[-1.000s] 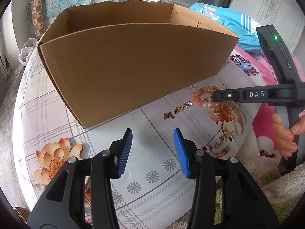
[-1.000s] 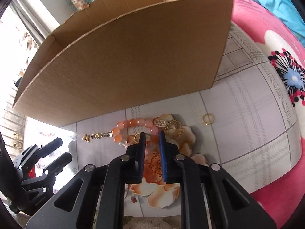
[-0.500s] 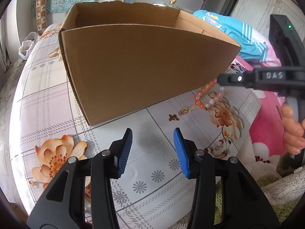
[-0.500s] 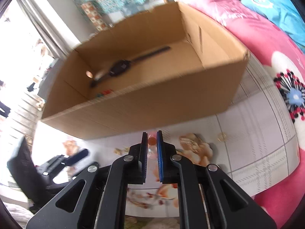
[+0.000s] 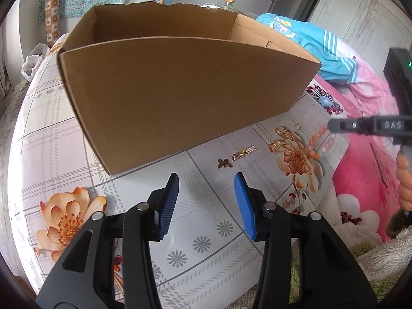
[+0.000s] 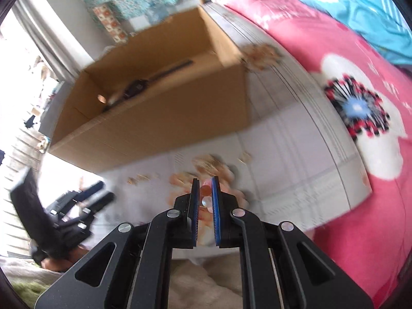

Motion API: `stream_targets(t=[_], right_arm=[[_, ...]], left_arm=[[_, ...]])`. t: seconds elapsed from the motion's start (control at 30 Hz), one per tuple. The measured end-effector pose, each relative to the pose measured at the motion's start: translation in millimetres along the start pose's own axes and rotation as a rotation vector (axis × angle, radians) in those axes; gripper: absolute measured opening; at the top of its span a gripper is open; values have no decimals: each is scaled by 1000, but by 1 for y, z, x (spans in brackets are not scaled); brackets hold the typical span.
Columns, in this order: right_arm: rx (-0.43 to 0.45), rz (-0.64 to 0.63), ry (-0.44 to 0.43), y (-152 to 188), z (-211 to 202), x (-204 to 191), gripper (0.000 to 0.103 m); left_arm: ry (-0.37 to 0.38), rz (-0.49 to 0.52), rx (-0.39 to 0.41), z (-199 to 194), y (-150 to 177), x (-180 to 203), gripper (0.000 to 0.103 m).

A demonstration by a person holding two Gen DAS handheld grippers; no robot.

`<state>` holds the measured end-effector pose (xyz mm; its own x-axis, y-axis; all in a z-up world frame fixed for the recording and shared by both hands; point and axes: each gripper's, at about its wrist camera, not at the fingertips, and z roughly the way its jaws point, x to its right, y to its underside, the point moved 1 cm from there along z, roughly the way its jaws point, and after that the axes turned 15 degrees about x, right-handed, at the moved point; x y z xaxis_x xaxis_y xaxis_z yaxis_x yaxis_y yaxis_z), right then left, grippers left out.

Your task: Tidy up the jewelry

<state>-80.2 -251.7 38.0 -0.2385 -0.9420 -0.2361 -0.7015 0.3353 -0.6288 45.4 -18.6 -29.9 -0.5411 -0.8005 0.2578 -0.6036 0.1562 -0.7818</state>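
An open cardboard box (image 5: 180,87) stands on the flowered tablecloth; the right wrist view shows it (image 6: 159,118) with a dark watch (image 6: 144,85) inside. My right gripper (image 6: 205,185) is shut on an orange bead bracelet (image 6: 205,191), lifted above the table; it hangs from the gripper tip in the left wrist view (image 5: 318,141). Small gold pieces (image 5: 242,154) and a gold clip (image 5: 282,131) lie on the cloth in front of the box. My left gripper (image 5: 206,203) is open and empty, low over the cloth near the front edge.
A pink flowered blanket (image 6: 347,103) lies right of the tablecloth, with a blue garment (image 5: 309,41) behind it. A fluffy towel (image 5: 373,252) lies at the near right. A white bag (image 5: 33,61) sits far left.
My right gripper closed on the bead bracelet and lifted it off the cloth, rising and pulling back to the right. My left gripper stayed open and shifted slightly.
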Motion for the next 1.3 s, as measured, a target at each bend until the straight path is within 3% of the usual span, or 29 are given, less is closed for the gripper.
stream_targets(t=[0.17,0.37,0.53,0.77,0.87,1.1,1.3], right_arm=[[-23,-41,72,4,16,28,9],[16,-112,151,-10,26,52,10],[52,-117,159,-21,31,64,10],[140,-59,63,-20,10,64,11],[153,-59,-8,-12,4,53,25],[61,-120,-118,22,22,14,30],[32,-102,-171,27,34,2,30]], left_arm=[[-12,17,-17,5,-3,8,43],[-38,34,-35,10,-4,17,43],[-51,50,-41,12,-7,23,43],[-45,80,-52,14,-8,32,43],[-40,94,-60,17,-8,37,43],[-58,130,-65,21,-8,43,42],[-102,179,-82,29,-8,42,24]])
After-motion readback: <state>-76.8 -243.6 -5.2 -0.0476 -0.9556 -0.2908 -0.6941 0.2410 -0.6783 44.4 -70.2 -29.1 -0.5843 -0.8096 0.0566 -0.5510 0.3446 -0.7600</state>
